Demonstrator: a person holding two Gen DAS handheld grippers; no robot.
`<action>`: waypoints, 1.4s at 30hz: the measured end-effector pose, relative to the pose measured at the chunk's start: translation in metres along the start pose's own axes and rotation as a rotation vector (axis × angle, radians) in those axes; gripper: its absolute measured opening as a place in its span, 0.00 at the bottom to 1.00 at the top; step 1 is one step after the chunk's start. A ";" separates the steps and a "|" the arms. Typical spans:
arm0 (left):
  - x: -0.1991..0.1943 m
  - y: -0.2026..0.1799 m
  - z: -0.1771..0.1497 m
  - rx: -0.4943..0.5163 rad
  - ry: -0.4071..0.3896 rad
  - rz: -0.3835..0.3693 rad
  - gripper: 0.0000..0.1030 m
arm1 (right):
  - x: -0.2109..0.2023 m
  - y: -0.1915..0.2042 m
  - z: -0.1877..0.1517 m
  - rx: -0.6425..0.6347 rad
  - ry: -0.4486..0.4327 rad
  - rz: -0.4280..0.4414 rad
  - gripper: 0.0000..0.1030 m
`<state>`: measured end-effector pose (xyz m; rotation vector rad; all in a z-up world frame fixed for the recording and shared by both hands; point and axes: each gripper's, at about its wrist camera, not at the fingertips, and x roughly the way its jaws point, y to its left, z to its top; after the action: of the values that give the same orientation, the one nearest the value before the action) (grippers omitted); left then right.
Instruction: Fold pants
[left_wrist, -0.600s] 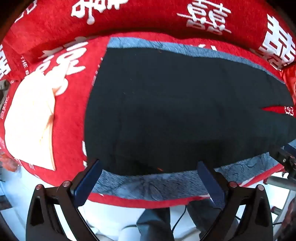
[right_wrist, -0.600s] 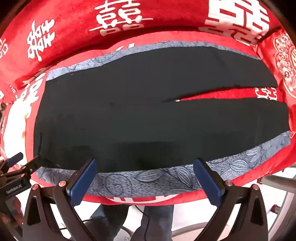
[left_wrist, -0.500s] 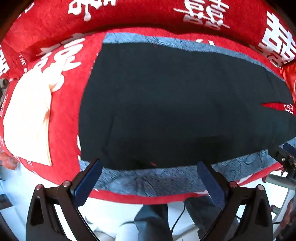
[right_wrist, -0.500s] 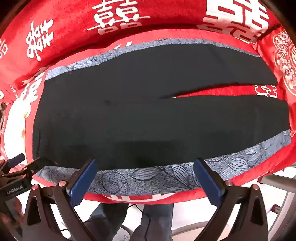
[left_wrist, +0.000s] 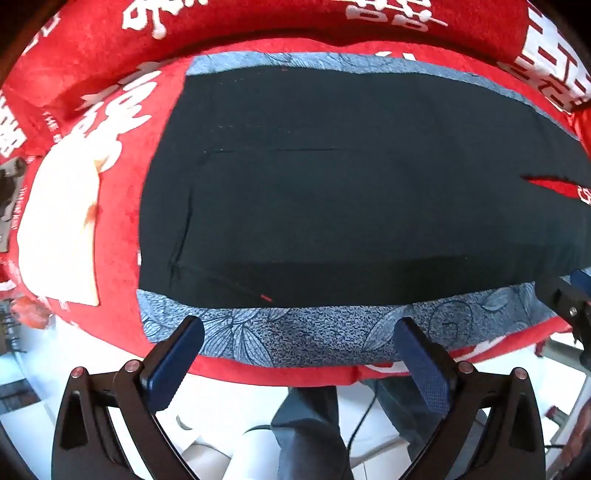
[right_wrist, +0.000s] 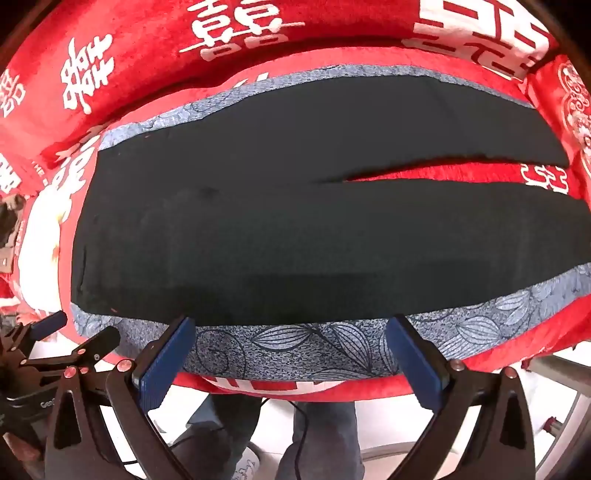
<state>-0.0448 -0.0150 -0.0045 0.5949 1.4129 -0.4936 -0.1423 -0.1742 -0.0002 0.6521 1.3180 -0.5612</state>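
Pants (right_wrist: 295, 221), black, lie flat across a grey-blue leaf-print cloth (right_wrist: 295, 347) spread on my red blanket (right_wrist: 236, 33) with white characters, legs apart toward the right. My left gripper (left_wrist: 295, 332) and right gripper (right_wrist: 291, 325) hover at the near edge, jaws spread wide, gripping nothing.

Both wrist views look down and forward from off the near edge of the blue leaf-print cloth (left_wrist: 303, 332). The left view faces its left end, the right view (right_wrist: 295, 343) its middle; both share its near border.
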 end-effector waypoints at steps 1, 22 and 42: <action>-0.001 -0.004 -0.001 0.000 -0.007 0.008 1.00 | -0.001 -0.001 0.000 -0.005 0.001 0.006 1.00; 0.008 0.016 -0.016 0.000 -0.061 0.031 1.00 | 0.010 0.004 -0.007 -0.056 0.019 -0.050 1.00; 0.011 0.018 -0.014 -0.021 -0.042 0.033 1.00 | 0.014 0.018 -0.017 -0.051 0.024 -0.089 1.00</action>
<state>-0.0429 0.0086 -0.0144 0.5867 1.3652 -0.4621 -0.1387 -0.1494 -0.0139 0.5617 1.3844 -0.5913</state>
